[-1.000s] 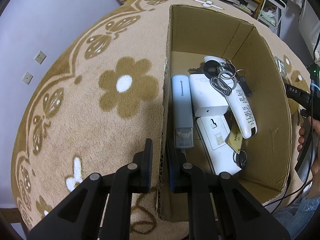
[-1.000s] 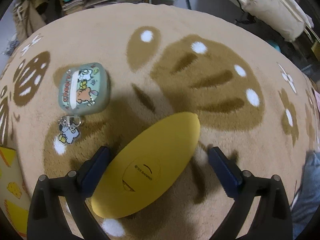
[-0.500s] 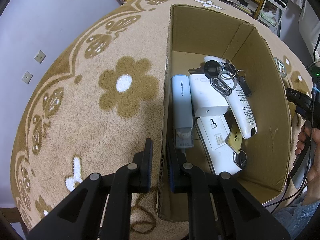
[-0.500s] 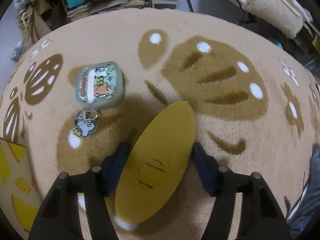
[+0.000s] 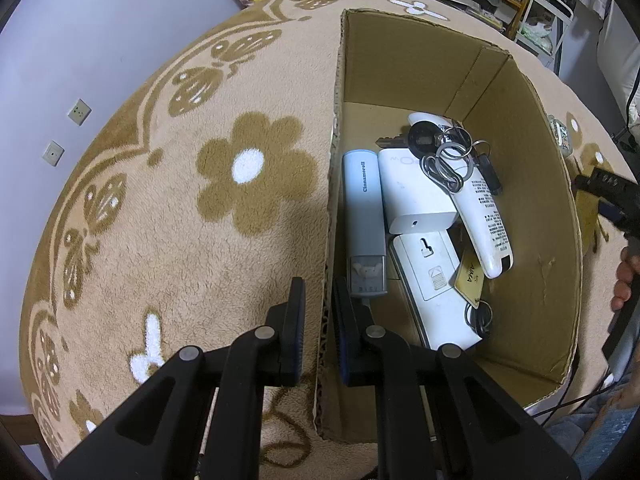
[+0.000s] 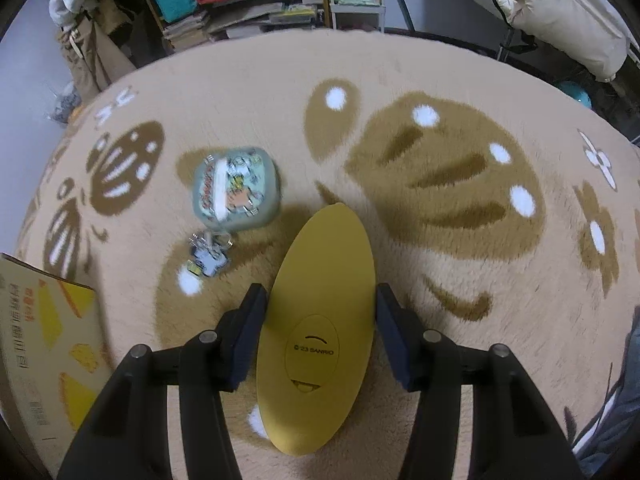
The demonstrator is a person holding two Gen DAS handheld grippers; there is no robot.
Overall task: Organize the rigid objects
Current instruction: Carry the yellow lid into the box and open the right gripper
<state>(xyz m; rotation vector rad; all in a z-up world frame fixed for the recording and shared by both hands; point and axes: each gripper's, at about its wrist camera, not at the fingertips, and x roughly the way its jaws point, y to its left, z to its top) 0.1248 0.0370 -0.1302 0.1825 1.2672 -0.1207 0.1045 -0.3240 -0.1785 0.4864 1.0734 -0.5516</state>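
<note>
My left gripper (image 5: pixel 320 320) is shut on the near left wall of an open cardboard box (image 5: pixel 400 60), one finger outside and one inside. The box holds a blue-grey case (image 5: pixel 364 208), a white power bank (image 5: pixel 412 196), a bunch of keys (image 5: pixel 444 156), a white remote-shaped thing (image 5: pixel 484 216) and a flat white device (image 5: pixel 436 280). In the right wrist view a yellow oval object (image 6: pixel 316 352) stands lengthwise between the pads of my right gripper (image 6: pixel 320 292). The jaws are closing and grip its sides, holding it a little above the carpet.
A pale green earbud case (image 6: pixel 236 188) with a keyring charm (image 6: pixel 208 256) lies on the flowered carpet (image 6: pixel 440 80), just left of the yellow object. The box's printed outer wall (image 6: pixel 48 340) shows at lower left. Shelves and bags stand beyond the carpet.
My right gripper's jaws have closed from wide apart onto the yellow oval object, which turned in line with the fingers and rose off the carpet. The left gripper and the box have not moved.
</note>
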